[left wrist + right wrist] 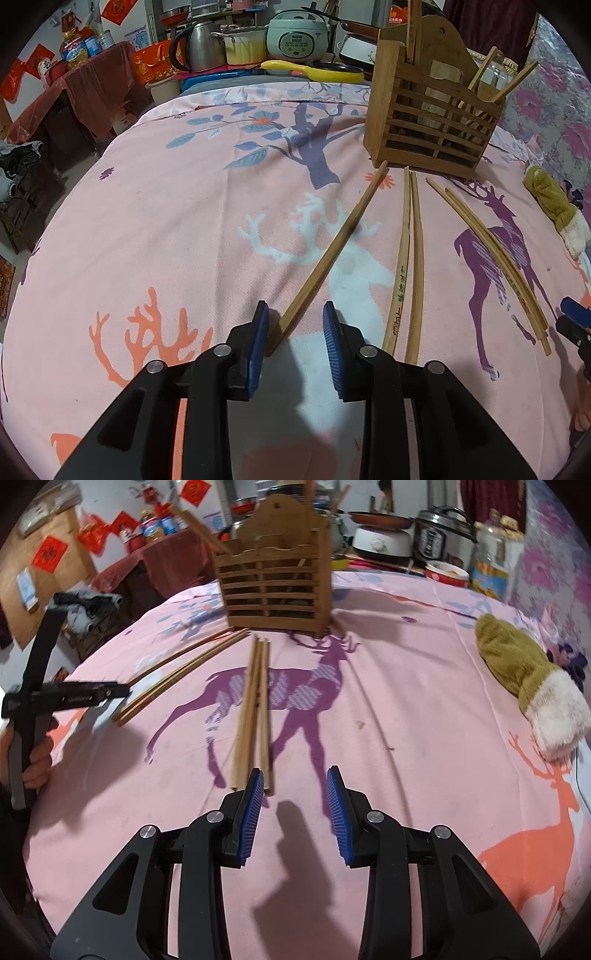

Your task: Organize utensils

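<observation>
A slatted wooden holder (432, 122) (273, 587) stands at the far side of the pink deer-print cloth (166, 221), with a few chopsticks upright in it. Several loose chopsticks lie in front of it. In the left wrist view a single chopstick (332, 254) runs diagonally, its near end between the jaws of my left gripper (295, 325), close to the left pad with a wide gap to the right pad. That gripper is open. My right gripper (295, 790) is open too, with nothing between its pads. A chopstick pair (255, 709) ends just outside its left pad.
Another chopstick pair (410, 258) lies right of the single one, and a third pair (491, 254) further right. A green mitten with a white cuff (517, 668) lies at the right. Pots, a kettle and cookers crowd the counter behind (295, 40).
</observation>
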Available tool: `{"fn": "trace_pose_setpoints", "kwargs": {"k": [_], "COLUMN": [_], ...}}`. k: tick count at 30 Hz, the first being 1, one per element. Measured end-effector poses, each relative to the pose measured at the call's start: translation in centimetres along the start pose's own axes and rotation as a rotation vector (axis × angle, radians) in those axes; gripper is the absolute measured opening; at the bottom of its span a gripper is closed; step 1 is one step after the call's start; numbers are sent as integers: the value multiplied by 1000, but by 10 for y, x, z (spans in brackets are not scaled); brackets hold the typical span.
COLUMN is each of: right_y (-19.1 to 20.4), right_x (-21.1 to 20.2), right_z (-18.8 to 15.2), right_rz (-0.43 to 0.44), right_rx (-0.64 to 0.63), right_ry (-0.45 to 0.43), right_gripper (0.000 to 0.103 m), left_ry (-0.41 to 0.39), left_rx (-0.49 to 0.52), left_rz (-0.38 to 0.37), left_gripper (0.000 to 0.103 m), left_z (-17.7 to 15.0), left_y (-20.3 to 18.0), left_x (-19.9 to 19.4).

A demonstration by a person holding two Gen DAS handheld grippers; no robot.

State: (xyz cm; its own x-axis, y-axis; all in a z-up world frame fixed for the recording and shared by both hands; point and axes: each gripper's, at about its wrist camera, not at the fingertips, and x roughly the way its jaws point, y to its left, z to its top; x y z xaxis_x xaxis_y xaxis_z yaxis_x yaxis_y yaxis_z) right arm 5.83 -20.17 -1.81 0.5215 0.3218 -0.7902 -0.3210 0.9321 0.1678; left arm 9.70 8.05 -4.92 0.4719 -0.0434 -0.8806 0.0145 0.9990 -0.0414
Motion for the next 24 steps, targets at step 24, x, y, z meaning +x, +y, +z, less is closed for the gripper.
{"fn": "trace_pose_setpoints", "kwargs": {"k": [24], "right_y": [22], "right_x": [14], "right_z": [-3], "right_rz": [-33], "right_rx": [-104], "right_ry": [44], "right_gripper": [19], "left_ry": [2], "left_rx": [14], "left_rz": [47], "left_gripper": [57], "left_z": [-2], "left_y": [-3], "left_x": [2]}}
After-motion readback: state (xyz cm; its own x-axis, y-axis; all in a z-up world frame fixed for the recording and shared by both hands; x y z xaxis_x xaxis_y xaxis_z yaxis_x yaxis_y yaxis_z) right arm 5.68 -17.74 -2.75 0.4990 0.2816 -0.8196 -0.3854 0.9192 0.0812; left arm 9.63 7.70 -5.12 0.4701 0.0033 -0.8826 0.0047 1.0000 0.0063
